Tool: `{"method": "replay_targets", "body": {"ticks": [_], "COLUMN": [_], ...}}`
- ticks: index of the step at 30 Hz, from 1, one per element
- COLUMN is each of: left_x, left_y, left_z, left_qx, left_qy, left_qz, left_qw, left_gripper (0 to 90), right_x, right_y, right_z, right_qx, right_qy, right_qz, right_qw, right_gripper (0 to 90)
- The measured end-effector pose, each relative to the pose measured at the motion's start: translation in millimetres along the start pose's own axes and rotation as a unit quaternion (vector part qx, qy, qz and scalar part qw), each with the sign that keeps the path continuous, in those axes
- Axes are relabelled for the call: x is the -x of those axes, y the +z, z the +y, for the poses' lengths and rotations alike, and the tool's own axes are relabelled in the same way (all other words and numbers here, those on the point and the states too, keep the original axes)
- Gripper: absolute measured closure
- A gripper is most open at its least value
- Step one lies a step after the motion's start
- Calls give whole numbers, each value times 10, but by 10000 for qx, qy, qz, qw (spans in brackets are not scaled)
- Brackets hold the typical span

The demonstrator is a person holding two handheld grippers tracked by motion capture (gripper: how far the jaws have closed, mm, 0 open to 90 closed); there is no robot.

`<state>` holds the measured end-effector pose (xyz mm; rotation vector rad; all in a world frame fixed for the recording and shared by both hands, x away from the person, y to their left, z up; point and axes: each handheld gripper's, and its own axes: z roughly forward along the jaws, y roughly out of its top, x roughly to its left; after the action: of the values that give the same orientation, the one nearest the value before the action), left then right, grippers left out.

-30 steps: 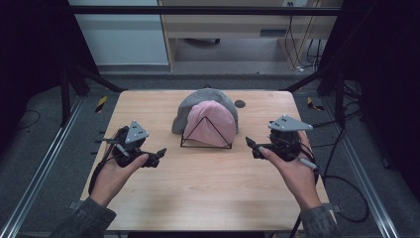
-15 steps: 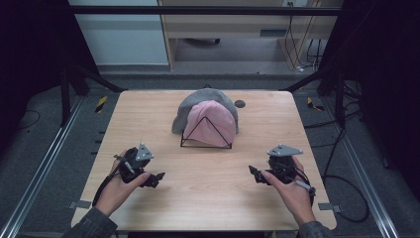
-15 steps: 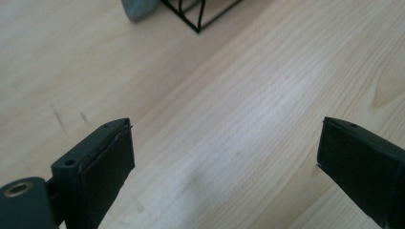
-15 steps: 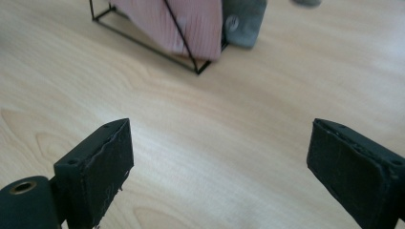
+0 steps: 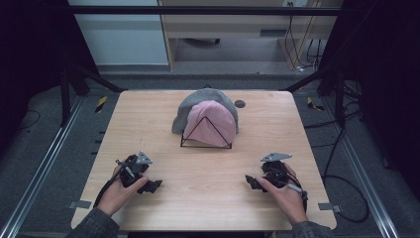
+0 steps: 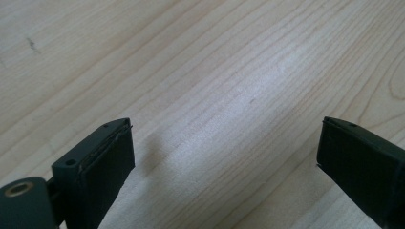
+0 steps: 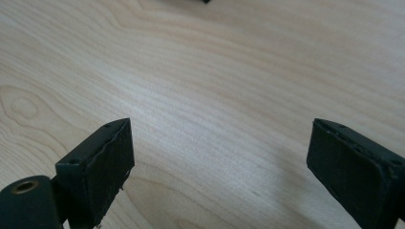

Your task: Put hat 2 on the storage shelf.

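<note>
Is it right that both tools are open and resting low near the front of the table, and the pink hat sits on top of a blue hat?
Not quite. The hat under the pink hat is grey, not blue, as the high view shows. The rest holds: the left tool and the right tool are both open, low near the front of the table.

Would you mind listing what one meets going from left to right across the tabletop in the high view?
left gripper → black wire stand with the pink cap hung on it → small dark disc → right gripper
</note>
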<state>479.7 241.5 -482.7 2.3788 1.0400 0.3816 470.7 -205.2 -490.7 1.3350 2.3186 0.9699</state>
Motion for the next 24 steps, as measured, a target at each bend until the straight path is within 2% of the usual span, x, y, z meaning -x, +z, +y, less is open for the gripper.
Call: {"method": "replay_targets", "body": {"ticks": [1, 4, 7, 12, 17, 22, 24], "left_x": [1, 10, 6, -32, -54, -62, -62], "left_y": [6, 57, 76, 70, 73, 78, 77], "left_z": [-2, -18, -31, -62, -82, -95, -97], "left_qx": [-25, -129, -151, -145, -104, -35, -28], "left_qy": [1, 27, -36, -63, -73, -38, -33], "left_qz": [-21, -42, -88, -119, -137, -175, -177], "left_qw": [10000, 9999, 9998, 9998, 9998, 9998, 9998], "left_gripper": [47, 45, 21, 16, 0, 0, 0], "right_x": [0, -15, -24, -29, -83, -91, -88], "right_y": [0, 81, 91, 103, 137, 162, 163], "right_z": [0, -34, -37, -57, -86, -146, -151], "right_qx": [0, -219, -220, -111, -51, 262, 281], "right_qy": [0, -63, -78, -59, -313, -327, -353], "right_qz": [0, 41, -11, -60, -252, -226, -250], "right_qw": [10000, 9997, 9997, 9999, 9992, 9989, 9987], "right_gripper": [90, 75, 75, 63, 36, 22, 21]}}
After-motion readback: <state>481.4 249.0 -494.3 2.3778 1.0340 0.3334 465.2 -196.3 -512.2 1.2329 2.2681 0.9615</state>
